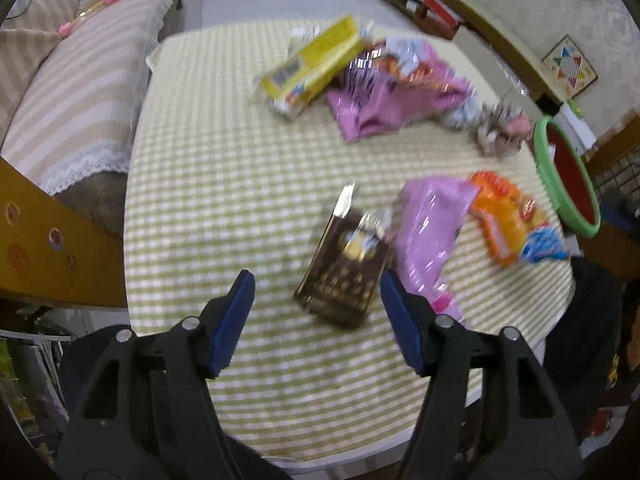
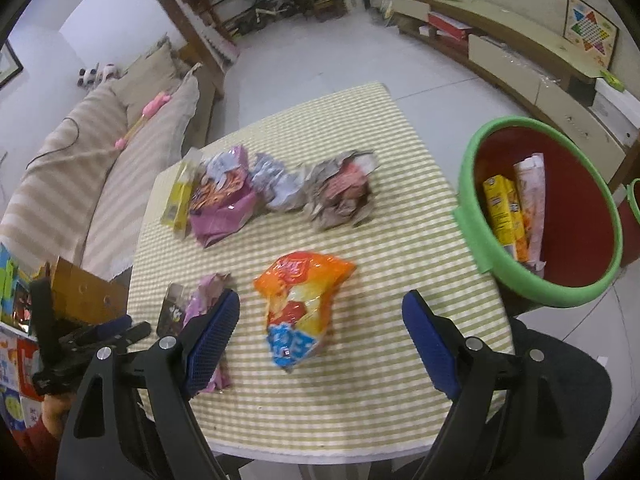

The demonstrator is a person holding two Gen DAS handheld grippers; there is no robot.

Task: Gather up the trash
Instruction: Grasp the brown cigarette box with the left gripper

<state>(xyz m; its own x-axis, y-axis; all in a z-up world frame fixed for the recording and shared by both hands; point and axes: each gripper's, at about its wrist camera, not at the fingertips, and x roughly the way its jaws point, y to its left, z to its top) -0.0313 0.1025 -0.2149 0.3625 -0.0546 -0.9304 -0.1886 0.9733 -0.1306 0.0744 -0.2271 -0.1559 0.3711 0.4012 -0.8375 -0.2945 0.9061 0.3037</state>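
Bench [image 2: 360, 400] ahead of me | snack bag [image 2: 300, 308] lies near edge, centre | dark packet [image 1: 344, 264] left of it, beside a wrapper [image 1: 428, 232] | crumpled papers [image 2: 340, 196] and carton [image 1: 316, 64] behind | bin [image 2: 480, 240] right of bench, boxes [image 2: 504, 212] in it | sofa [image 2: 100, 160] left.

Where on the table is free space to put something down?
The table's far corner beyond the crumpled paper is bare. So is the near edge in front of the orange bag. The left side by the sofa is bare too. The middle is crowded with wrappers.
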